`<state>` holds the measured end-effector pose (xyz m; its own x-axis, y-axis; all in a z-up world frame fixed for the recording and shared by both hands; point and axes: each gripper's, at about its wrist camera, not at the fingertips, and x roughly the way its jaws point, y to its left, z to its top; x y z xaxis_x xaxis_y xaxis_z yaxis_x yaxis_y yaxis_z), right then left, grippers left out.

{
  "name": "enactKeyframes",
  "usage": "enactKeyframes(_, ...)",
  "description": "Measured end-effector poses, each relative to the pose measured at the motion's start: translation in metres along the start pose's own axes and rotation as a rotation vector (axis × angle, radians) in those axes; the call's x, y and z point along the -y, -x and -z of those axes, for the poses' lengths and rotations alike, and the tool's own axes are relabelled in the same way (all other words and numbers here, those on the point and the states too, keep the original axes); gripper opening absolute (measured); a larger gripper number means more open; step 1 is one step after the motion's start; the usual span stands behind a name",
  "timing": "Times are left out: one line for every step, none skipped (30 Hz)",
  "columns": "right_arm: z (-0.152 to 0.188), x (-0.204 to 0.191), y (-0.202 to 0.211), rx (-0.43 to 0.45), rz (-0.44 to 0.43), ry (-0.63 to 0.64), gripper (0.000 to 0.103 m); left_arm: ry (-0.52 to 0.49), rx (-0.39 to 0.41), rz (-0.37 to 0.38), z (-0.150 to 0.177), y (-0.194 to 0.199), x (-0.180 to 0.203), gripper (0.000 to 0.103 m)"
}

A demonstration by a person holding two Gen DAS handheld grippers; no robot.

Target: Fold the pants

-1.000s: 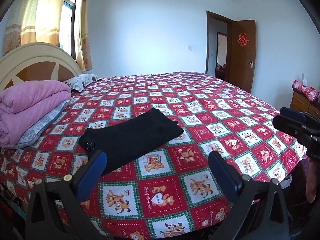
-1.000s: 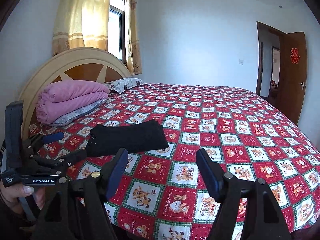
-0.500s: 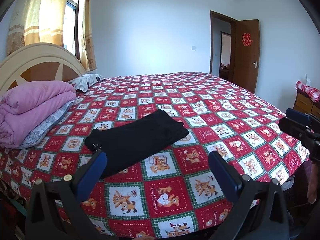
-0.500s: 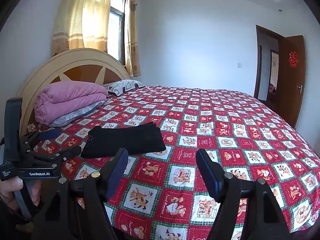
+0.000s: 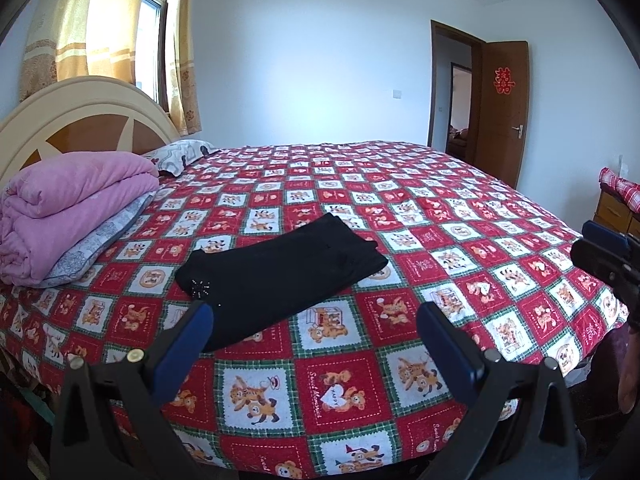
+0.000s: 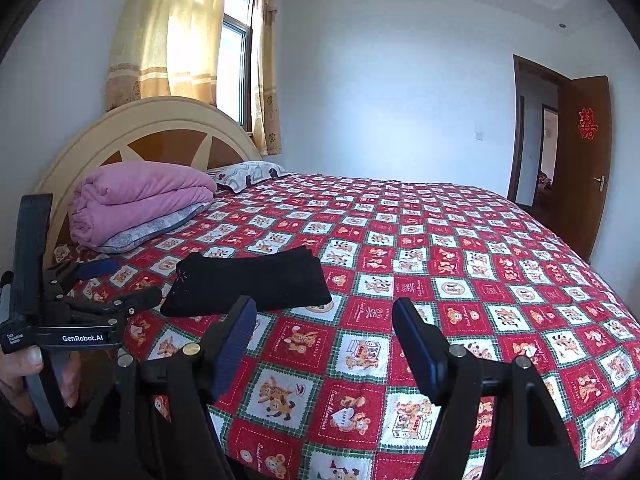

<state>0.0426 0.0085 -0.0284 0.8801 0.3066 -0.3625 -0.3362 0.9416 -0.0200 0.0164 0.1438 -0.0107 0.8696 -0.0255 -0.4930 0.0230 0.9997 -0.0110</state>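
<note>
While both claws hang off near bed edge, left gripper [image 5: 314,334] spread wide, gripping nothing; right gripper [image 6: 324,338] likewise wide, empty. Black pants [image 5: 280,276] folded into flat bundle, lying on teddy-bear bedspread [image 5: 440,240] just beyond left fingertips, untouched. Pink quilt [image 5: 68,208] stacked by headboard [image 6: 160,132], pillow [image 6: 248,174] behind.

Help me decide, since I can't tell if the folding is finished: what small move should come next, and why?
Probably just keep both grippers back. The black pants already lie as a compact folded rectangle on the bed, and the left gripper and right gripper are open, empty, off the cloth.
</note>
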Motion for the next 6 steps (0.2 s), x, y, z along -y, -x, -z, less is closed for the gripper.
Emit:
enactKeyframes(0.0002, -0.0006, -0.0009, -0.002, 0.000, 0.001, 0.071, 0.000, 0.003, 0.000, 0.0007, 0.0001, 0.0001, 0.103)
enactKeyframes(0.0006, -0.0007, -0.0017, -0.003, 0.000, 0.000, 0.071, -0.003, 0.004, -0.003, 0.0009, -0.0001, 0.0007, 0.103)
enactKeyframes(0.0006, -0.0010, -0.0023, -0.005, 0.000, 0.000, 0.071, -0.005, 0.005, -0.001, 0.0008, 0.0000, 0.0011, 0.103)
enactKeyframes(0.0008, -0.0010, -0.0026, -0.006, -0.001, -0.001, 0.071, -0.009, 0.007, 0.002, 0.0009, 0.0005, 0.0018, 0.103)
enactKeyframes(0.0007, -0.0010, -0.0033, -0.007, -0.001, -0.002, 0.072, -0.011, 0.010, 0.002, 0.0008, 0.0009, 0.0023, 0.103)
enactKeyframes(0.0009, -0.0010, -0.0037, -0.008, -0.001, -0.003, 0.072, -0.013, 0.010, 0.012, 0.0007, 0.0009, 0.0029, 0.103)
